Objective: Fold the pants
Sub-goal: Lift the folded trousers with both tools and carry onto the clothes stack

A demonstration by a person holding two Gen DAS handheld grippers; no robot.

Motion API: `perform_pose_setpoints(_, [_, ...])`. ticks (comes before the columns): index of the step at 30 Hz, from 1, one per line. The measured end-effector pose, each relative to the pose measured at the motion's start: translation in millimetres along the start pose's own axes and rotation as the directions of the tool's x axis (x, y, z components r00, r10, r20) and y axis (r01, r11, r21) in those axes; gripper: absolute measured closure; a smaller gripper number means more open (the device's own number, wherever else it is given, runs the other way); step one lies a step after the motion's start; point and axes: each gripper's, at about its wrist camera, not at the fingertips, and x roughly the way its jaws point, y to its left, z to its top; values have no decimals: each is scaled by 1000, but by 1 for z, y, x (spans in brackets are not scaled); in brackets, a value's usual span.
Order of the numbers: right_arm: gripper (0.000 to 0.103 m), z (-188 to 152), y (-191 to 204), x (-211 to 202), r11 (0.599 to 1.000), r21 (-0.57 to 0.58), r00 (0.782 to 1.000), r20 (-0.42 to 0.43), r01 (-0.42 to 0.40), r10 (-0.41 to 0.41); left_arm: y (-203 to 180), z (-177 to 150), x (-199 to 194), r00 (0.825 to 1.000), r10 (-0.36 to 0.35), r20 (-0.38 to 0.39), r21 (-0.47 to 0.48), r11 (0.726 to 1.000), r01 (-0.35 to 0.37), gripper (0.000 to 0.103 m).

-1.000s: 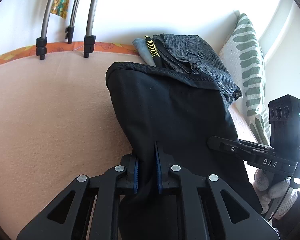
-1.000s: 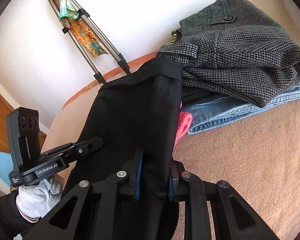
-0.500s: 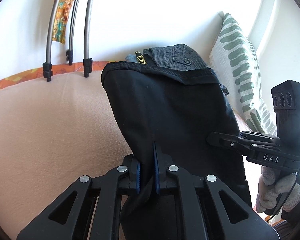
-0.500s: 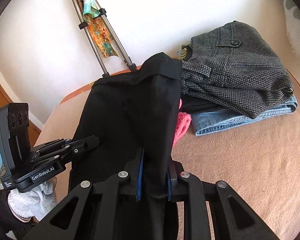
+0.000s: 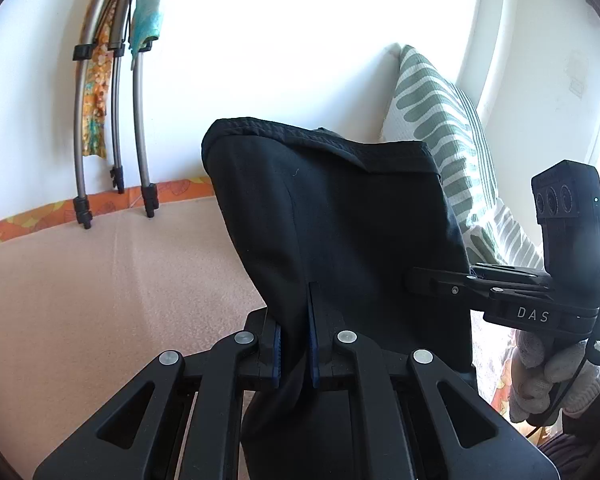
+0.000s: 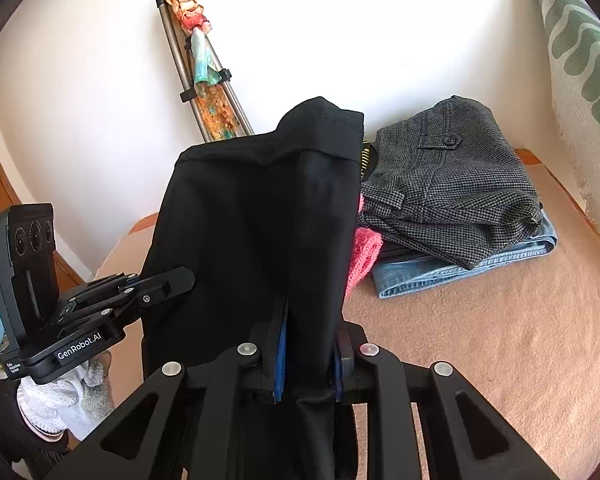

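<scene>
Across the centre of both wrist views, soft, limp black pants [image 5: 340, 220] are draping from the left gripper [image 5: 294, 344] and right gripper [image 6: 308, 360], fingers pinching neighbouring folded edges, seemingly the sensible places to hold.

A stack of folded clothes [image 6: 456, 196] lies on the peach blanket [image 6: 512, 332] near a leaf-patterned pillow [image 5: 440, 120].
</scene>
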Motion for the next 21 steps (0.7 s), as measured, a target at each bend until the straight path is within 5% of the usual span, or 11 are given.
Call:
perform_pose_setpoints(9, [87,39,-26,-31,998,-20,997,55,56,-55,-29,40,23,998,-49,37,52,998,47,95])
perform_pose_setpoints(21, [87,150,-75,-40,985,-89,982,129,149,-137,-45,131,82,987,-89,131,35,996,85,95])
